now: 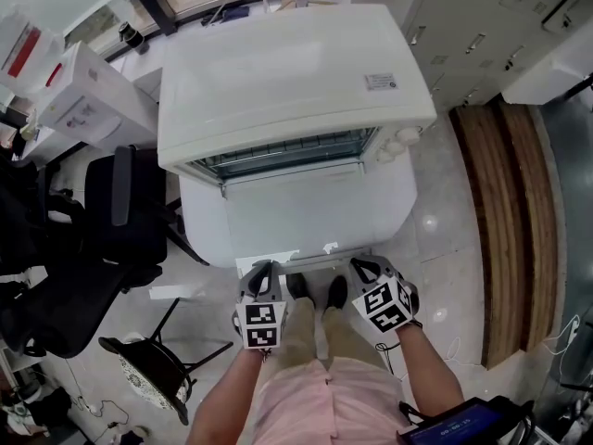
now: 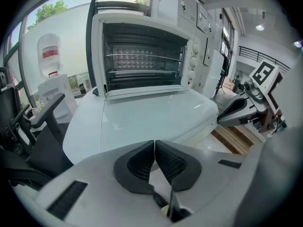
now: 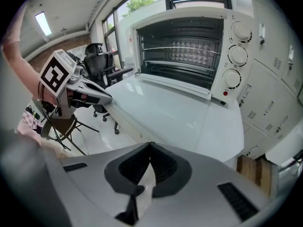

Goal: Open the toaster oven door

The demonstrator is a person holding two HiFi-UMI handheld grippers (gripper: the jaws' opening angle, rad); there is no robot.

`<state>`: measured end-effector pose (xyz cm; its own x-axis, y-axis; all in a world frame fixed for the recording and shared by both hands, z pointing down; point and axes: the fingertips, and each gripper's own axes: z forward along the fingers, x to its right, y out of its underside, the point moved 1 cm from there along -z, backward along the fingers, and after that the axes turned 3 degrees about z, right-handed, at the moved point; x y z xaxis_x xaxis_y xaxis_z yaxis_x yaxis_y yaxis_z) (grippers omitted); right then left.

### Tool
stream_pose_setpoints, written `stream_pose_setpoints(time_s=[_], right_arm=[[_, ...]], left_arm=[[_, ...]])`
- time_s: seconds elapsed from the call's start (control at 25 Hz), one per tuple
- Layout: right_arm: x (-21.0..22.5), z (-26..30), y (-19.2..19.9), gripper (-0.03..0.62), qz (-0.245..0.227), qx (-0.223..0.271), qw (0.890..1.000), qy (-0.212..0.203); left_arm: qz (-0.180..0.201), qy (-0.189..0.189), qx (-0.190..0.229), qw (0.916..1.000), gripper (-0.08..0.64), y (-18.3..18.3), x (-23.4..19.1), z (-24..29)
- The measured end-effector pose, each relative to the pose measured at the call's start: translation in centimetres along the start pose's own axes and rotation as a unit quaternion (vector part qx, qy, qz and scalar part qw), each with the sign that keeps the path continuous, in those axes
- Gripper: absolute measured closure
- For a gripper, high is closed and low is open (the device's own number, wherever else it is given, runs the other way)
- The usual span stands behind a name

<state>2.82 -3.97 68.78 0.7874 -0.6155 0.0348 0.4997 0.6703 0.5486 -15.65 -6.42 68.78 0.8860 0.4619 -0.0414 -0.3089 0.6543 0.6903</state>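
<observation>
The white toaster oven point(image 1: 287, 72) stands ahead of me with its door point(image 1: 296, 216) folded down flat in front of the cavity. The wire rack point(image 2: 142, 56) inside is in plain sight, and three knobs point(image 3: 236, 56) line the oven's right side. My left gripper point(image 1: 264, 272) and right gripper point(image 1: 366, 269) hover side by side just short of the door's front edge. Both are shut with nothing between the pads. In the left gripper view the jaws point(image 2: 155, 143) meet above the door point(image 2: 147, 117). The right gripper's jaws point(image 3: 150, 145) also meet, over the door point(image 3: 165, 110).
Black office chairs point(image 1: 120, 211) and a stool point(image 1: 153, 369) crowd the left side. Grey lockers point(image 1: 482, 26) and a wooden floor strip point(image 1: 510, 221) lie to the right. A water dispenser point(image 2: 49, 56) stands left of the oven. A tablet point(image 1: 459, 425) is at my lower right.
</observation>
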Motion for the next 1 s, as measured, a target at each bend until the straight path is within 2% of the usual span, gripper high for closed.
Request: stream_pose_setpoints(time_s=[0.28,0.4,0.56,0.72,0.88,1.0], right_arm=[[1.3,-1.6,-1.5,0.592,0.023,0.027,0.999,0.006],[2.1,-3.3,-3.7,0.592,0.041,0.059,0.997,0.016],[3.1,-7.2,-8.7,0.592,0.058,0.134,0.989,0.027],[3.1,-12.7,-14.7,0.592,0.05,0.231,0.97,0.052],[2.7,-18.8,-20.0,0.592,0.034,0.325,0.942,0.078],[2.3,-22.7,-22.8,0.592,0.016,0.377,0.921,0.094]], left_arm=[[0.002,-0.011,0.007,0.9999,0.543,-1.8,0.2,-0.8],[0.001,-0.019,0.039,0.9991,0.543,-4.3,0.0,-2.3],[-0.002,-0.04,0.109,0.9933,0.543,-10.1,-0.6,-5.8],[0.006,-0.067,0.201,0.9772,0.543,-17.0,-1.3,-10.8],[0.009,-0.09,0.284,0.9545,0.543,-22.7,-1.3,-15.8],[0.012,-0.094,0.336,0.9371,0.543,-26.2,-0.7,-19.2]])
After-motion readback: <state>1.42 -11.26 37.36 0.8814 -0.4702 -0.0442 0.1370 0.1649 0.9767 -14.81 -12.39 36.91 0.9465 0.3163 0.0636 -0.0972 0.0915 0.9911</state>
